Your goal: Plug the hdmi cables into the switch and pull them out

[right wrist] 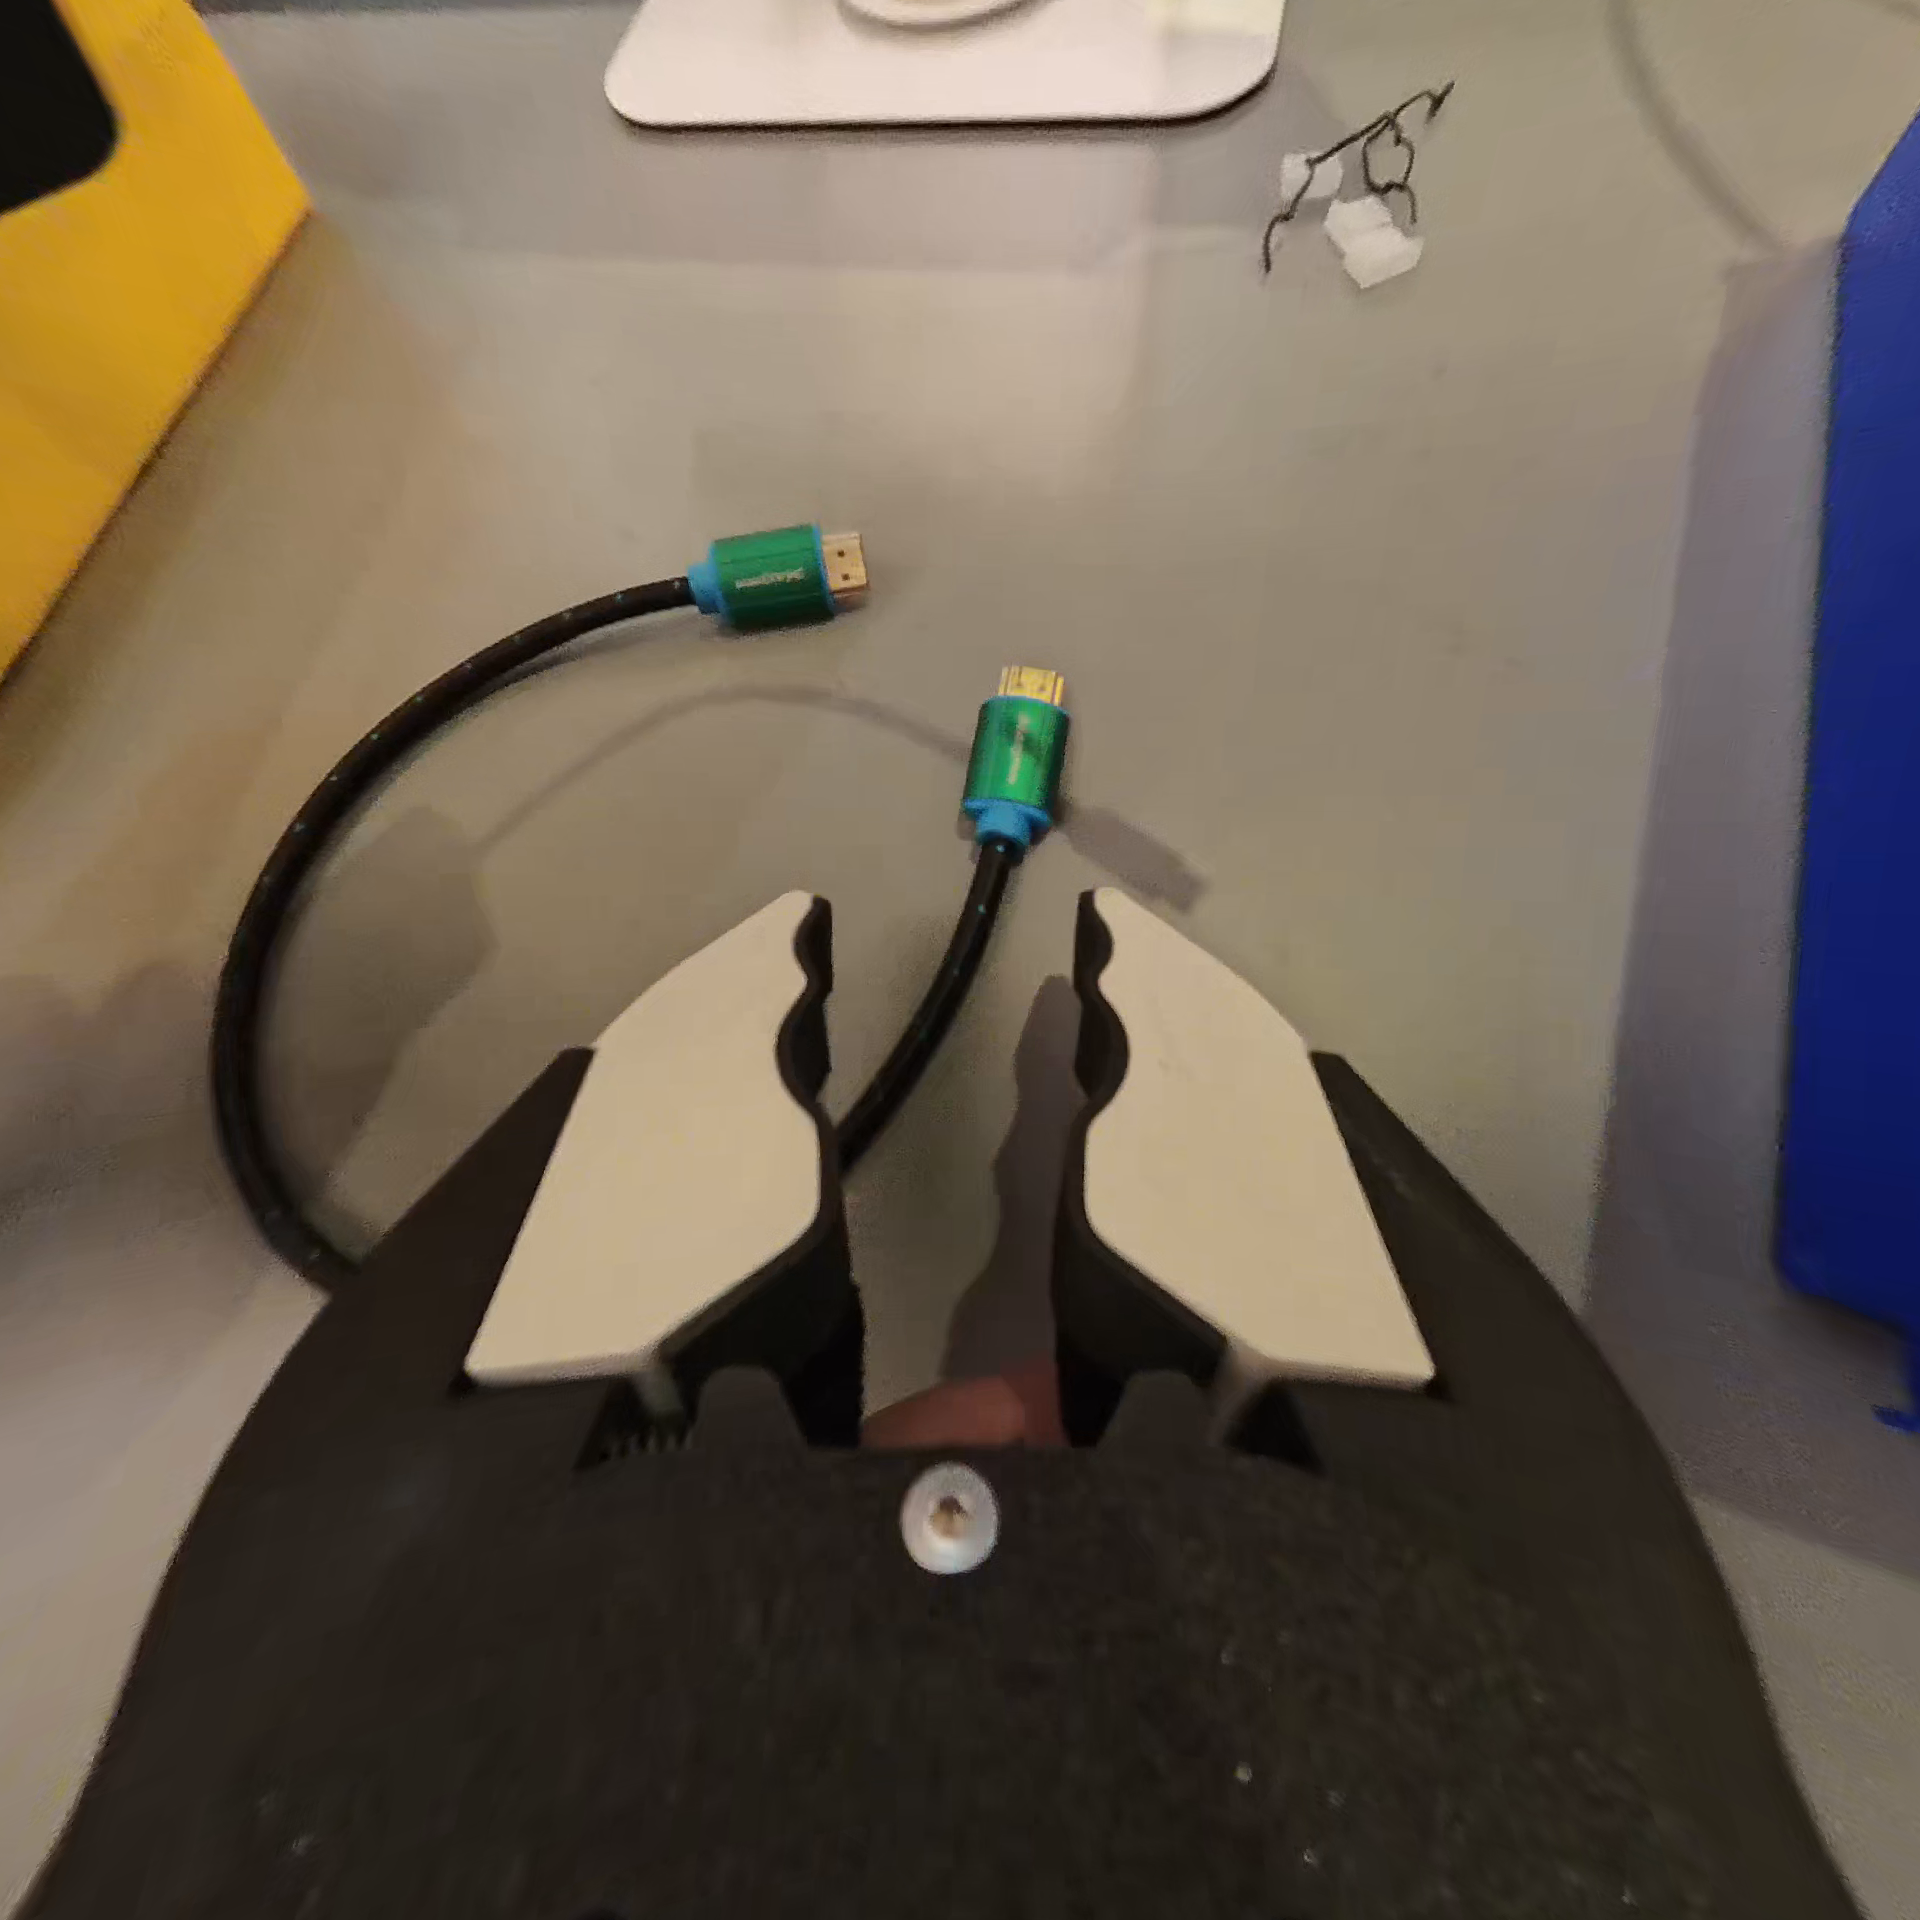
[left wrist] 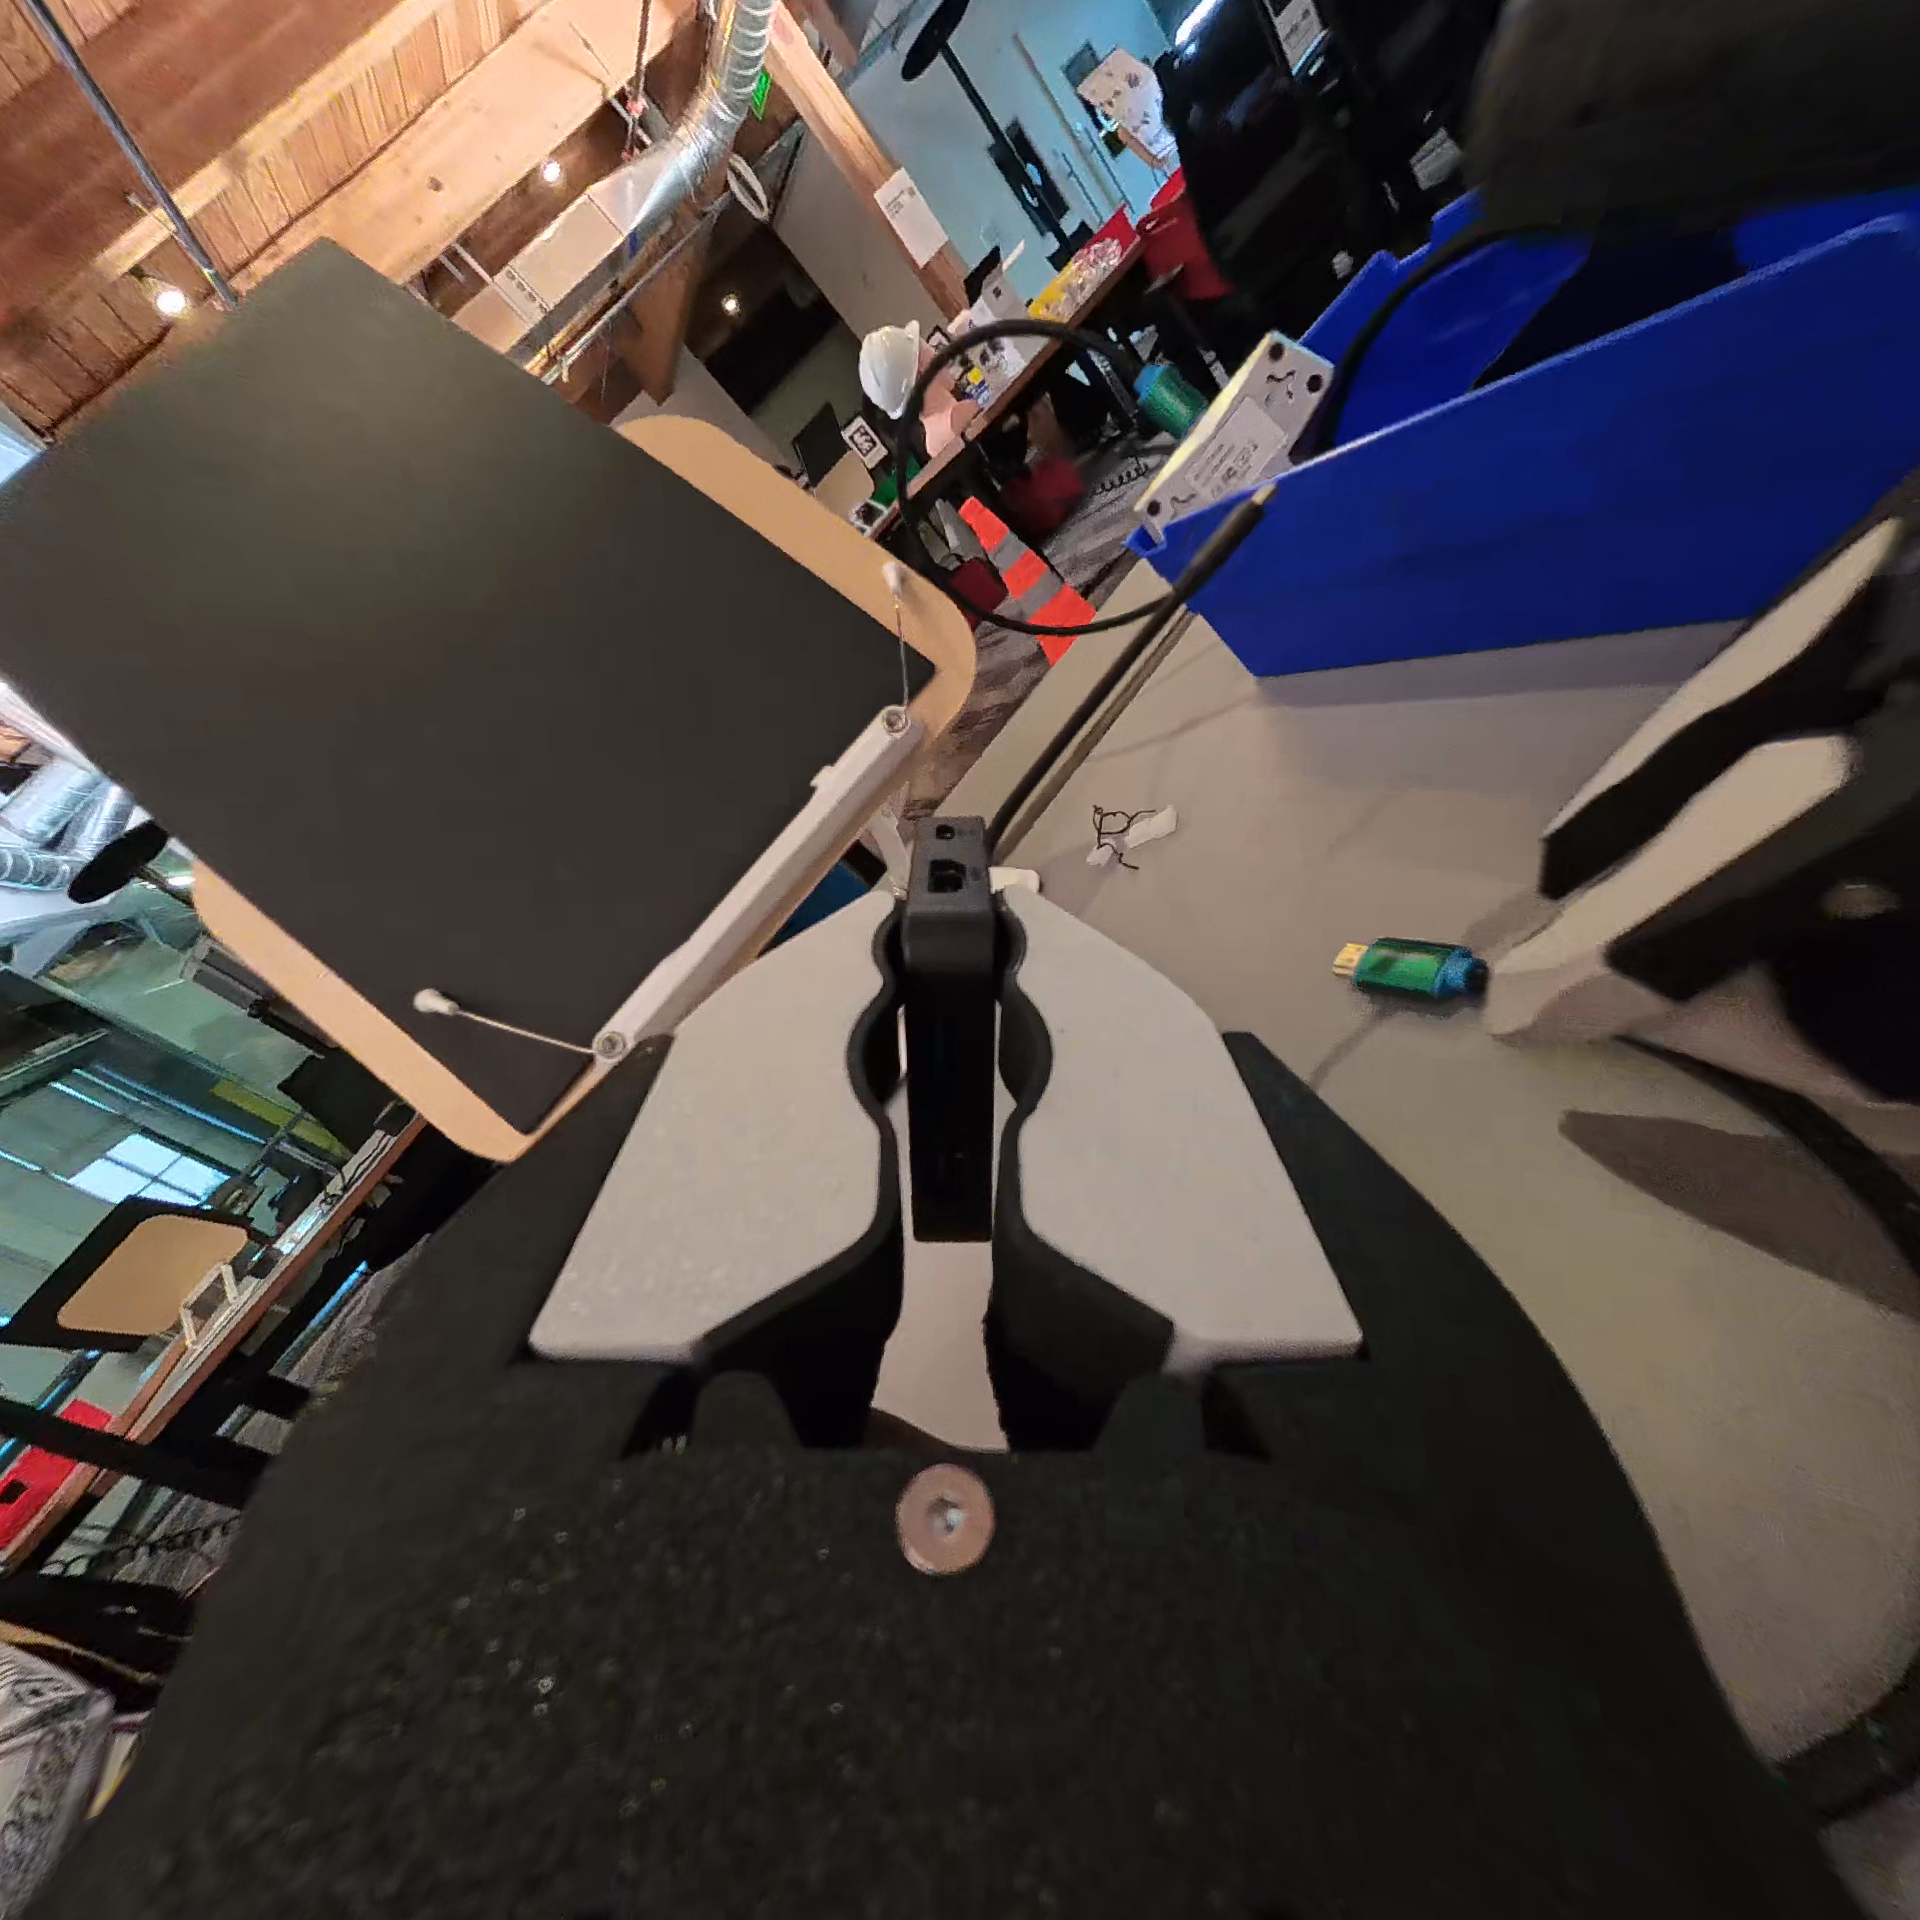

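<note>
Left gripper [left wrist: 948,914] is clamped on the black switch [left wrist: 945,997], held on edge with its ports facing away. Right gripper [right wrist: 951,904] hangs with its fingers apart over the HDMI cable [right wrist: 312,894] on the grey table [right wrist: 1351,623]; one green plug [right wrist: 1013,753] lies just past its tips, the other green plug [right wrist: 779,577] farther left. Beyond sit a blue bin [right wrist: 1870,727] and a yellow box [right wrist: 104,312].

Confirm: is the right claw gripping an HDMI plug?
No, the right claw is open and empty, and the nearer HDMI plug lies on the table beyond its tips.
</note>
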### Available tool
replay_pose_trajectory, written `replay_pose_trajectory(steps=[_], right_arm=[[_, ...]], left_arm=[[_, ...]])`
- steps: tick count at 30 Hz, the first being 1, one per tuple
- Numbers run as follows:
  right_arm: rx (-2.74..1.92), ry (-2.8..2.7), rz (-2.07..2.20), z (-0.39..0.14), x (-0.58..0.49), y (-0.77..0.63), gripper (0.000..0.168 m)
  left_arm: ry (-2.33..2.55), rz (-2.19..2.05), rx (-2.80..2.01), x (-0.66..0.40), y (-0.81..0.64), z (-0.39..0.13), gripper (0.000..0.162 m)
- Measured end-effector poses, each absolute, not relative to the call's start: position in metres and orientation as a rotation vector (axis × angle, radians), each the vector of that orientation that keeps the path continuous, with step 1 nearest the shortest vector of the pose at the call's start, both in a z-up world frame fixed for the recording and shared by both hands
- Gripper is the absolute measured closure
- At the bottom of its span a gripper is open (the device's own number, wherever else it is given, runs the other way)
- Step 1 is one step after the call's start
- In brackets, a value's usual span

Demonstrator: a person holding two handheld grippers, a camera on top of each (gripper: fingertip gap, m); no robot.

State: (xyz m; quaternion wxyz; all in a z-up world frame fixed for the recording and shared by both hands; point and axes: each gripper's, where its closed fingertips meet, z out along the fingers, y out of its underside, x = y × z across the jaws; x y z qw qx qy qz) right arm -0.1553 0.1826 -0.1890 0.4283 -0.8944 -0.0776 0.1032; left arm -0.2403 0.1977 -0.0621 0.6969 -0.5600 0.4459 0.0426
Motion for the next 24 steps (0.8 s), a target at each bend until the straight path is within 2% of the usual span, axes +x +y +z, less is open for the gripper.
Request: replay_pose_trajectory(steps=[3,6,8,14,18,24], right_arm=[[-2.324,-0.205,0.220,-0.204,-0.162,0.192,0.128],[-2.372,-0.225,0.230,-0.211,-0.166,0.195,0.139],[-2.368,-0.242,0.205,-0.211,-0.162,0.196,0.162],[-2.307,-0.339,0.174,-0.202,-0.150,0.199,0.163],[-2.206,-0.407,0.023,-0.162,-0.125,0.204,0.163],[-1.896,-0.550,-0.389,-0.056,-0.095,0.199,0.162]], left_arm=[[0.988,0.044,-1.288,-0.243,0.196,-0.069,0.149],[0.989,0.055,-1.272,-0.244,0.196,-0.067,0.148],[0.991,0.063,-1.271,-0.246,0.197,-0.069,0.148],[1.009,0.069,-1.278,-0.245,0.200,-0.078,0.149],[1.002,0.073,-1.283,-0.247,0.203,-0.079,0.148],[0.957,0.098,-1.293,-0.256,0.210,-0.074,0.149]])
